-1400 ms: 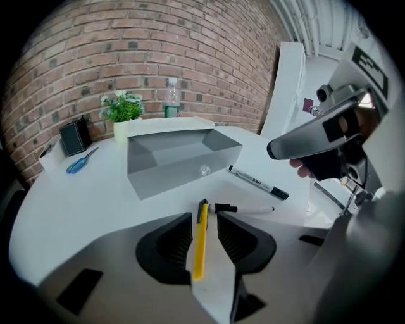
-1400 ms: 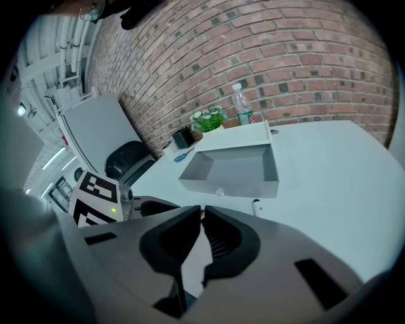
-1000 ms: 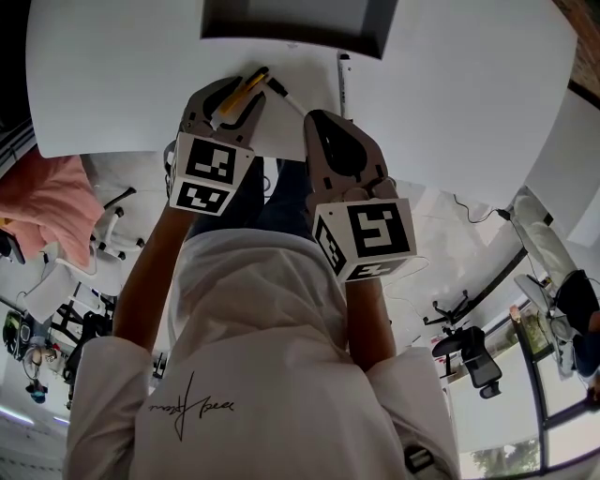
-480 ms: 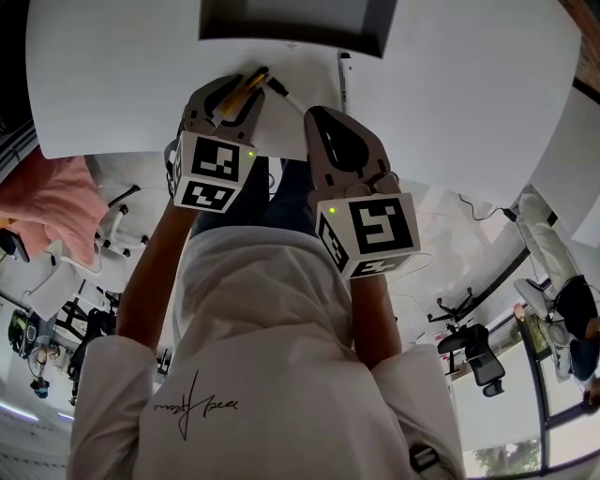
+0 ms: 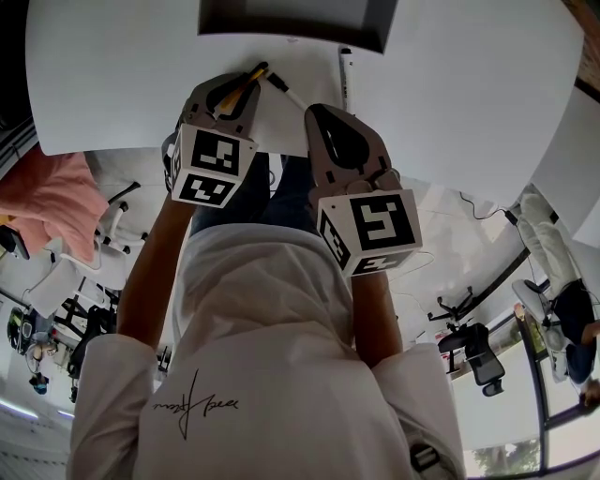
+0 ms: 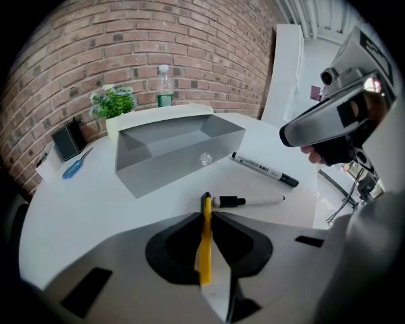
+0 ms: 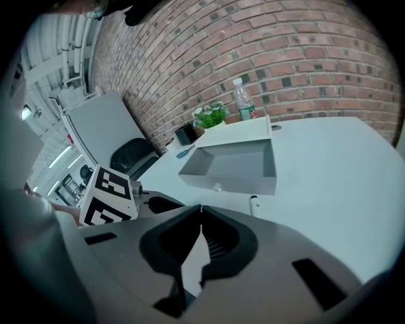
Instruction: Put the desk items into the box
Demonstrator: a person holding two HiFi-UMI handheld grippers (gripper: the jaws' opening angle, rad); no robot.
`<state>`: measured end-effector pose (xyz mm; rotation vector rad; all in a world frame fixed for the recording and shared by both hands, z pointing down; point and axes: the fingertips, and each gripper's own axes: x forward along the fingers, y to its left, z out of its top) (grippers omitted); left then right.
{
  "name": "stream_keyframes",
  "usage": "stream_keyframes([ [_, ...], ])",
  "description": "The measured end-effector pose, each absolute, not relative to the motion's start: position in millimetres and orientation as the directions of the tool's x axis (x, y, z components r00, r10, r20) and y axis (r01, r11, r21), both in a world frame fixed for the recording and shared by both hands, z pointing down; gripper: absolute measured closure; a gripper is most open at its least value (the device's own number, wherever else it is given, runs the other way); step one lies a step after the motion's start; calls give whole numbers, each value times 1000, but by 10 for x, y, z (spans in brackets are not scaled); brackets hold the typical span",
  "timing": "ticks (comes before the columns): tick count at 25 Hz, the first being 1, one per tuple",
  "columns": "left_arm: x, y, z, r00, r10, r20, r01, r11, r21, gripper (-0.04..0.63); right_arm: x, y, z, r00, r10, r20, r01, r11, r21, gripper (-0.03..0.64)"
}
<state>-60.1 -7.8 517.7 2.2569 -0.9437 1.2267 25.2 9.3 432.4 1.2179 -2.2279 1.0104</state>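
The open grey box (image 5: pixel 291 23) stands at the table's far side, also seen in the left gripper view (image 6: pixel 177 149) and the right gripper view (image 7: pixel 237 166). My left gripper (image 5: pixel 234 89) (image 6: pixel 206 212) is near the table's front edge. Its jaws have just been closing and now press on a yellow pen (image 6: pixel 205 253) whose dark tip sticks out ahead (image 5: pixel 255 72). A white marker with a black cap (image 6: pixel 250 201) (image 5: pixel 286 92) lies just beyond it. A second marker (image 6: pixel 262 169) (image 5: pixel 345 80) lies nearer the box. My right gripper (image 5: pixel 319 117) (image 7: pixel 201 207) is shut and empty beside the left.
Behind the box are a potted plant (image 6: pixel 112 101) and a water bottle (image 6: pixel 164 85). A blue-handled tool (image 6: pixel 76 166) and a small black holder (image 6: pixel 66 140) lie at the table's left. The brick wall is close behind. The table's front edge (image 5: pixel 112 150) runs under my hands.
The left gripper's jaws have come together on the yellow pen, and its marker cube has rolled slightly. The right gripper has stayed put.
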Motion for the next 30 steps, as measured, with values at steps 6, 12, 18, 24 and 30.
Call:
stream_keyframes([
  [6, -606, -59, 5189, 380, -361, 852, -726, -687, 33, 541, 278, 123, 4321, -532, -554, 640, -847, 351, -400, 591],
  [12, -621, -51, 5197, 381, -363, 850, -741, -669, 47, 541, 300, 125, 4290, -528, -561, 637, -849, 349, -396, 591],
  [18, -676, -36, 5151, 382, -368, 848, -755, -653, 57, 542, 279, 103, 4247, -530, -567, 630, -848, 355, -394, 591],
  [24, -653, -44, 5032, 388, -374, 842, -743, -667, 47, 543, 255, 60, 4179, -535, -573, 621, -845, 366, -390, 591],
  [30, -659, -35, 4855, 365, -397, 842, -705, -708, -29, 542, 268, 15, 4091, -531, -585, 613, -847, 369, -382, 591],
])
